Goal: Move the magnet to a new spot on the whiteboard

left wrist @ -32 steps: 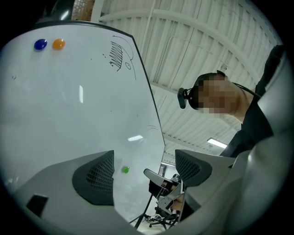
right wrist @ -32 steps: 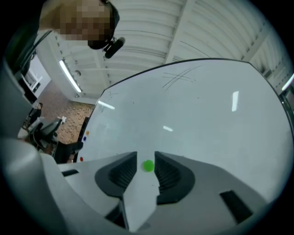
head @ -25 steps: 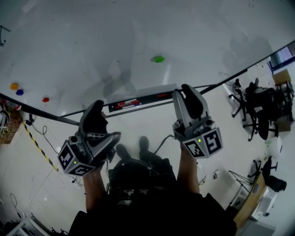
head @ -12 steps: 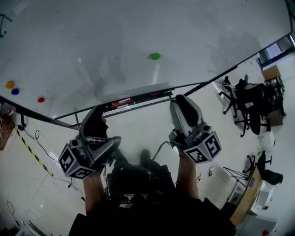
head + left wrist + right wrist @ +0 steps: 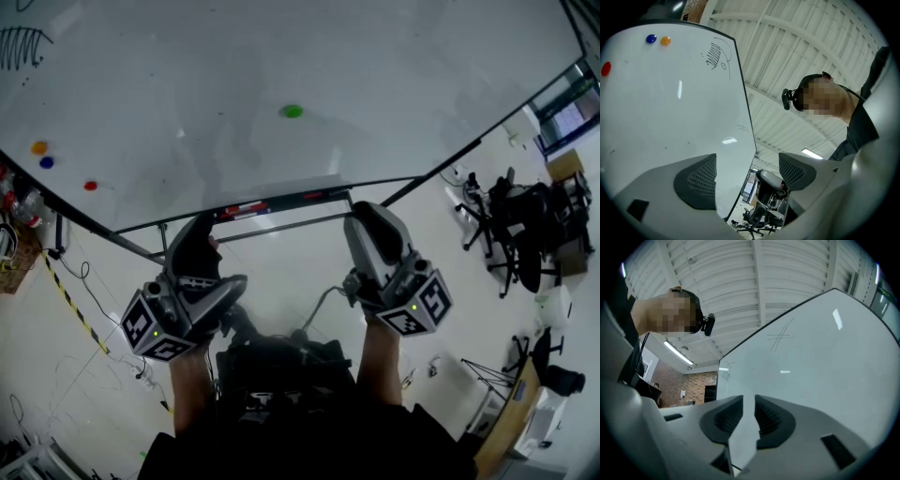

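**A:** What takes up most of the view?

**B:** A whiteboard (image 5: 394, 84) fills the top of the head view. Its marker tray (image 5: 281, 199) runs along the lower edge, just above both my tongs. Office chairs (image 5: 525, 220) stand well off to the right.

**A:** Where is the magnet?

**B:** I take the green magnet (image 5: 293, 111) to be the one to move. It sits alone mid-board, up and left of the right tongs (image 5: 373, 225), and up and right of the left tongs (image 5: 195, 239). I judge the right pair a little nearer. It is a round disc, so it has no long axis to line up with.

**A:** Is anything in the way?

**B:** Only the tray lies between. The board around the magnet is bare. An orange magnet (image 5: 38, 147), a blue magnet (image 5: 47, 161) and a red magnet (image 5: 90, 186) sit far left, well apart from it.

**A:** And the tongs?

**B:** The left pair stands wide with nothing between. The right pair is closing to a narrow gap, also with nothing between. I expect it must reopen before gripping.
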A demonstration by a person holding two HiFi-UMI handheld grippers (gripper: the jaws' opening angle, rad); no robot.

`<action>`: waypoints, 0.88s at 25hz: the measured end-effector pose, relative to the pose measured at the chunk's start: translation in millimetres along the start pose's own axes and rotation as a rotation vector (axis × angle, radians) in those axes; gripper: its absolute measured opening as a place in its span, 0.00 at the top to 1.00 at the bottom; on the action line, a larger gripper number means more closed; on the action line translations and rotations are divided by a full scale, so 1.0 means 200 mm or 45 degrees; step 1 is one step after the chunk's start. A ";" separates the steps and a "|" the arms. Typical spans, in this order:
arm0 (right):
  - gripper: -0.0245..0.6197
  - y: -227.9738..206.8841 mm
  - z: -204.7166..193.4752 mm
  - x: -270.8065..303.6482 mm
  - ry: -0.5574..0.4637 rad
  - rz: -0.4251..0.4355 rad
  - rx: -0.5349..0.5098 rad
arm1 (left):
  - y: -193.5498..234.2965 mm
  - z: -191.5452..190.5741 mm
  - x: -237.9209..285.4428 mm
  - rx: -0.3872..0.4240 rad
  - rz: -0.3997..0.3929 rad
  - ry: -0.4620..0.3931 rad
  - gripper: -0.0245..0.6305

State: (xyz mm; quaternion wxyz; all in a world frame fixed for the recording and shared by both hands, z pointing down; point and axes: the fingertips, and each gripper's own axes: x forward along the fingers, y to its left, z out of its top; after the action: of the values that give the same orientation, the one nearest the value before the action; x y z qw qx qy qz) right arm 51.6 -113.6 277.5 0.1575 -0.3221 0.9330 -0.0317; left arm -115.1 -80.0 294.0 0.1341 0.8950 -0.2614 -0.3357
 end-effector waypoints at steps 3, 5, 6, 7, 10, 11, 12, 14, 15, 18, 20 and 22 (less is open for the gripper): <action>0.81 -0.01 0.06 -0.17 -0.023 0.035 0.022 | -0.13 -0.11 0.05 -0.014 -0.015 0.032 0.33; 0.81 -0.01 0.10 -0.28 -0.043 0.055 0.031 | -0.23 -0.18 0.09 -0.002 -0.004 0.055 0.33; 0.81 -0.01 0.11 -0.34 -0.053 0.062 0.038 | -0.28 -0.21 0.11 0.004 0.003 0.064 0.33; 0.81 -0.01 0.12 -0.40 -0.059 0.069 0.055 | -0.34 -0.24 0.13 0.015 0.007 0.068 0.33; 0.82 -0.02 0.17 -0.57 -0.095 0.108 0.121 | -0.49 -0.33 0.18 0.060 0.032 0.082 0.33; 0.82 -0.02 0.18 -0.61 -0.108 0.128 0.146 | -0.53 -0.36 0.18 0.064 0.046 0.085 0.33; 0.82 -0.02 0.18 -0.65 -0.113 0.147 0.168 | -0.58 -0.40 0.17 0.062 0.062 0.087 0.33; 0.82 0.00 0.18 -0.75 -0.114 0.190 0.196 | -0.68 -0.46 0.15 0.067 0.098 0.093 0.33; 0.83 0.02 0.18 -0.80 -0.116 0.216 0.206 | -0.72 -0.49 0.14 0.078 0.120 0.097 0.33; 0.85 0.09 0.16 -0.91 -0.099 0.279 0.216 | -0.83 -0.55 0.11 0.099 0.186 0.112 0.33; 0.85 0.12 0.16 -0.96 -0.091 0.292 0.206 | -0.89 -0.60 0.10 0.100 0.211 0.126 0.33; 0.85 0.14 0.19 -0.99 -0.112 0.300 0.196 | -0.94 -0.62 0.10 0.106 0.217 0.137 0.33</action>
State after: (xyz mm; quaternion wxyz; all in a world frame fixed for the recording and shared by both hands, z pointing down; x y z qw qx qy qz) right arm 194.1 30.3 291.1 0.2251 -0.1985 0.9513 -0.0704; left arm 52.1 71.5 296.7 0.1388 0.8910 -0.3426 -0.2635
